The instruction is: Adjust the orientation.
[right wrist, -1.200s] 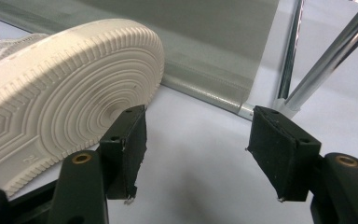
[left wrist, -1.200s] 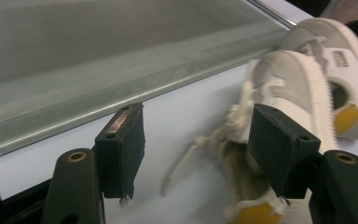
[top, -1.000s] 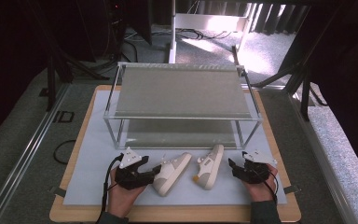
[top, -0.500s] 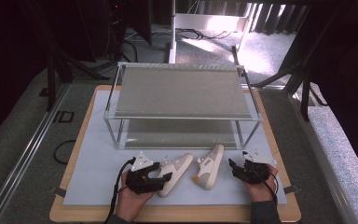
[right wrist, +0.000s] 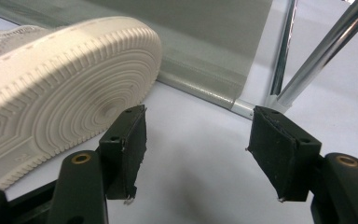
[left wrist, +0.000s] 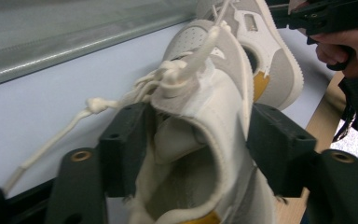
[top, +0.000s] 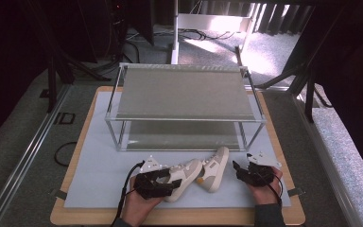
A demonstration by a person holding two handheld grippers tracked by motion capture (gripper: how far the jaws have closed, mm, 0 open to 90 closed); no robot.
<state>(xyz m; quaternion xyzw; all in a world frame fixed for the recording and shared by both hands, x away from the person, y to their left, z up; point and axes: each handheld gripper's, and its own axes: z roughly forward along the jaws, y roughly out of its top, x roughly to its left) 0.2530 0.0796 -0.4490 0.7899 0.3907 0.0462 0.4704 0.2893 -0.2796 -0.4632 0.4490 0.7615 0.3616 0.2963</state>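
The left gripper (left wrist: 191, 154) clasped the left sneaker's (left wrist: 205, 140) collar, hiding its heel; the right gripper (right wrist: 196, 158) gaped wide beside the right sneaker's (right wrist: 60, 88) cropped sole.

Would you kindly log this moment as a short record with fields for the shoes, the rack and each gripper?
left shoe: white and grey sneaker on the mat, its collar between the left gripper's jaws
right shoe: lying on its side, sole toward the right gripper
left gripper: jaws either side of the left shoe's heel opening, pressing its collar
right gripper: jaws open, nothing between them, beside the right shoe's sole
rack: two-tier metal shelf behind the shoes, both tiers bare
mat: pale sheet on the wooden board
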